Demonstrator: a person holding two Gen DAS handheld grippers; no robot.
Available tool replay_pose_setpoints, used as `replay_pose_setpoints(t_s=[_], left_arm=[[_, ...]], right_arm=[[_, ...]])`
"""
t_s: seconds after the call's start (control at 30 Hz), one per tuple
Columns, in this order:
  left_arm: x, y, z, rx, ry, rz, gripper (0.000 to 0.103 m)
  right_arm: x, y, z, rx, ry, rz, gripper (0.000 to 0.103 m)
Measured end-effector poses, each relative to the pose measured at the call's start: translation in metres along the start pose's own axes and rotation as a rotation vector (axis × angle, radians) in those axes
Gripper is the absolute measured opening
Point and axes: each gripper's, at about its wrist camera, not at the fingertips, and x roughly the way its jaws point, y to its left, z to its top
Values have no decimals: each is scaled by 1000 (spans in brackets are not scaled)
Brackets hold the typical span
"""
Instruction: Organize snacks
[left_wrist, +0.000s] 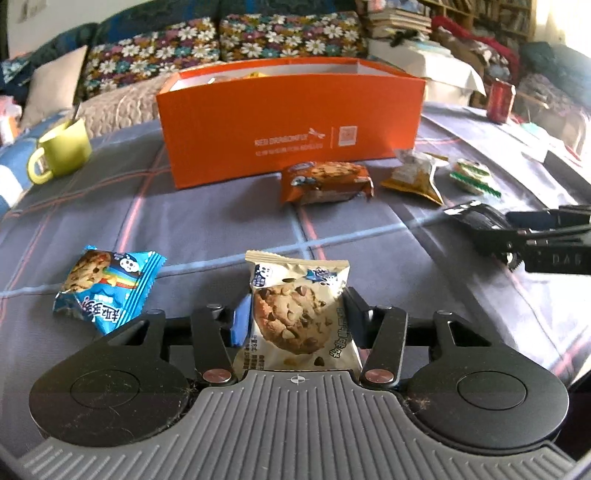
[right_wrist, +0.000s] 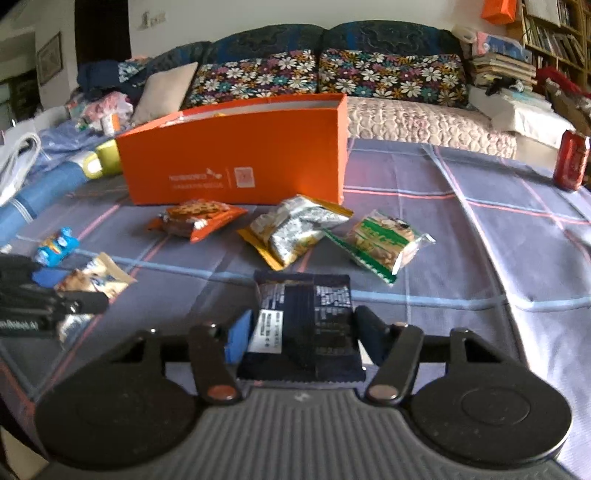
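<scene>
The left gripper (left_wrist: 297, 314) has its two black jaws drawn in against the sides of a cream foil cookie packet printed with a chocolate-chip cookie (left_wrist: 299, 314), pads pressing on its lower half while the crimped top edge stands free above them. The right gripper (right_wrist: 301, 325) is likewise closed around a dark navy snack wrapper with white label text (right_wrist: 304, 325), gripped across its width, back side up.

Both packets look light, thin and crinkly. The film is probably slippery, and the cookie inside is likely brittle, so a firm squeeze across the middle could crack it. Taking hold near the sealed edge or along the flat sides seems safer.

Further out, on the grey-blue checked tablecloth (left_wrist: 184, 229), lie a blue cookie packet (left_wrist: 107, 288) just left of the left gripper, an orange cookie packet (left_wrist: 327, 182), a yellow-and-silver snack pouch (right_wrist: 295, 230) and a green-and-clear biscuit pack (right_wrist: 384, 242), all loose and apart from one another. Behind them stands the open orange cardboard box (left_wrist: 291, 129), with some snacks showing over its rim; judging by the task, it is where these go. A lime-green mug (left_wrist: 61, 149) sits to its left, a red drink can (right_wrist: 570, 164) far right.
</scene>
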Motion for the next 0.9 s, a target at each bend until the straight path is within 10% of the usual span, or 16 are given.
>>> replay_pose_setpoints(t_s=[0.13, 0.2, 0.27, 0.33, 0.4, 0.7, 0.9], left_arm=[[-7, -5, -5, 19, 12, -17, 20], [-6, -6, -5, 14, 9, -11, 28], [-1, -3, -4, -18, 31, 12, 66], [-1, -1, -7, -24, 18, 12, 56], [-5, -1, -5, -9, 0, -13, 19], [-31, 35, 40, -120, -58, -95, 18], [-24, 49, 118, -93, -194, -79, 18]], right_arm=[[-1, 8, -2, -22, 5, 40, 66], [1, 10, -3, -29, 5, 42, 85], [2, 8, -4, -11, 10, 42, 95], [0, 8, -4, -22, 7, 30, 89], [-2, 7, -4, -26, -1, 23, 69], [-34, -9, 38, 188, -138, 230, 63], [-19, -2, 137, 5, -298, 175, 63]])
